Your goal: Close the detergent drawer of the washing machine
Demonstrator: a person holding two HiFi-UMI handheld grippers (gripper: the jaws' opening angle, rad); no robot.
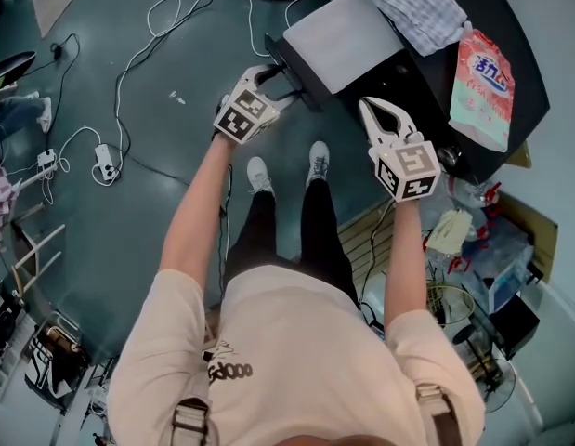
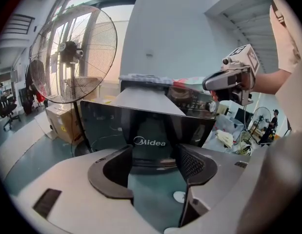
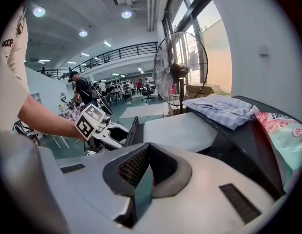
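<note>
The drawer [image 1: 338, 40] stands pulled out from the dark washing machine [image 1: 524, 35], with a pale top and a black front panel [image 1: 292, 68]. In the left gripper view that panel [image 2: 151, 126] carries a Midea logo and stands just beyond the jaw tips. My left gripper [image 1: 271, 82] [image 2: 155, 152] is open at the panel, its pads pressing on nothing. My right gripper [image 1: 372, 110] [image 3: 148, 150] hangs to the right of the drawer, in front of the machine, with its jaws together and nothing between them. The right gripper view shows the drawer [image 3: 180, 130] to its left.
A checked cloth [image 1: 408, 7] and a pink detergent pouch [image 1: 482, 72] lie on the machine. Cables [image 1: 129, 72] run across the teal floor at left. Cluttered boxes and wires [image 1: 473, 240] sit at right. A large fan [image 2: 72, 52] stands beyond the drawer. The person's shoes [image 1: 259, 173] are below it.
</note>
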